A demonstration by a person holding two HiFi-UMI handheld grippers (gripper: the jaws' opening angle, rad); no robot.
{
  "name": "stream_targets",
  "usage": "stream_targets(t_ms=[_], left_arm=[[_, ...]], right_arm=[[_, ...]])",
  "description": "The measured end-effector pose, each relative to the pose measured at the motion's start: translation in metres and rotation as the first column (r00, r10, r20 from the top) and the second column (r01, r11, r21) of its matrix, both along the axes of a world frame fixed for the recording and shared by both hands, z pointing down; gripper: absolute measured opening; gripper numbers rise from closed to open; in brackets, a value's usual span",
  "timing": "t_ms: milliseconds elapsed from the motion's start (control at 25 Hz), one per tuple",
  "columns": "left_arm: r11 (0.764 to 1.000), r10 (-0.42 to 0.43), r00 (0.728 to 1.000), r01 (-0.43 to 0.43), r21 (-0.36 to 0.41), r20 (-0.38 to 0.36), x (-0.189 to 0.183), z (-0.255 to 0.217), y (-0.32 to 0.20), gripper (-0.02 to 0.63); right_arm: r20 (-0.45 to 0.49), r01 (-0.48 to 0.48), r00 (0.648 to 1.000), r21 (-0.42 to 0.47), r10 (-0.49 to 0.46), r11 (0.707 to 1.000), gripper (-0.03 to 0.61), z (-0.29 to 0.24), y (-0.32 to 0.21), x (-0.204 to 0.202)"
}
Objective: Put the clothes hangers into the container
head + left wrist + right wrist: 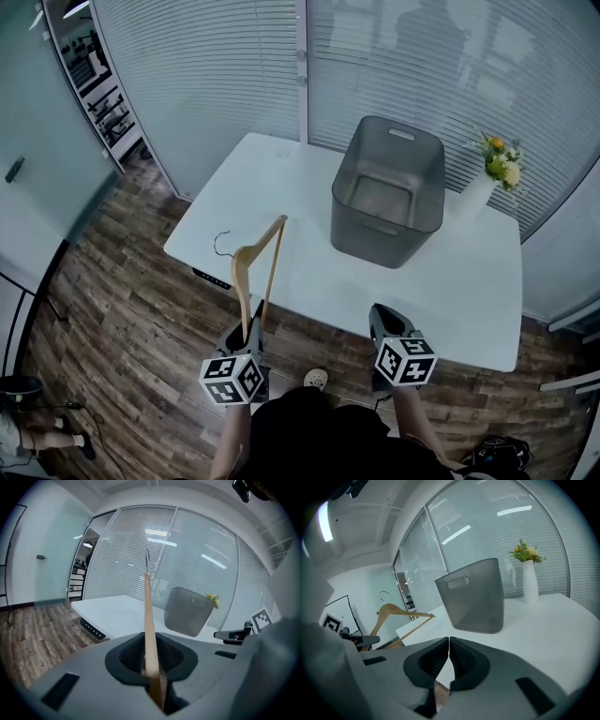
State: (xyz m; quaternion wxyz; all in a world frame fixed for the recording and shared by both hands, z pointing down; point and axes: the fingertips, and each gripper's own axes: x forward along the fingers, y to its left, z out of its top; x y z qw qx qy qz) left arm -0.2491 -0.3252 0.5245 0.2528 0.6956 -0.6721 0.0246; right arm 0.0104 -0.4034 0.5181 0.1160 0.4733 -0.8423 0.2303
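My left gripper (251,334) is shut on a wooden clothes hanger (255,270), which stands up from the jaws with its metal hook (221,244) at the far end. In the left gripper view the hanger (149,630) rises edge-on between the pads. A grey plastic container (388,191) sits empty on the white table (281,206), well beyond the hanger. My right gripper (382,328) is shut and empty, near the table's front edge. From the right gripper view the container (474,601) stands ahead and the hanger (396,616) is off to the left.
A white vase with flowers (491,178) stands at the table's right back, beside the container. Glass walls with blinds run behind the table. The floor is dark wood (122,319). A dark bag (497,456) lies on the floor at the lower right.
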Motion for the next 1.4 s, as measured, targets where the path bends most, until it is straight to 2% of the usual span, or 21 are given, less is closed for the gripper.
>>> stream_targets(t_ms=[640,960,1400], left_arm=[[0.997,0.071,0.997,-0.072,0.011,0.017,-0.002,0.0,-0.075,0.052],[0.994,0.105,0.994,-0.107,0.036,0.035,0.015,-0.006,-0.105,0.052],[0.991,0.081,0.995,-0.087,0.098,0.062,0.026,-0.04,-0.14,0.052]], right_arm=[[-0.006,-0.038,0.999,0.04,0.038,0.998,0.028,-0.004,-0.058,-0.004],[-0.026,-0.081,0.996,0.062,0.083,0.995,0.028,-0.01,-0.065,0.029],[-0.052,-0.128,0.99,0.118,0.135,0.985,0.029,-0.046,-0.086,0.084]])
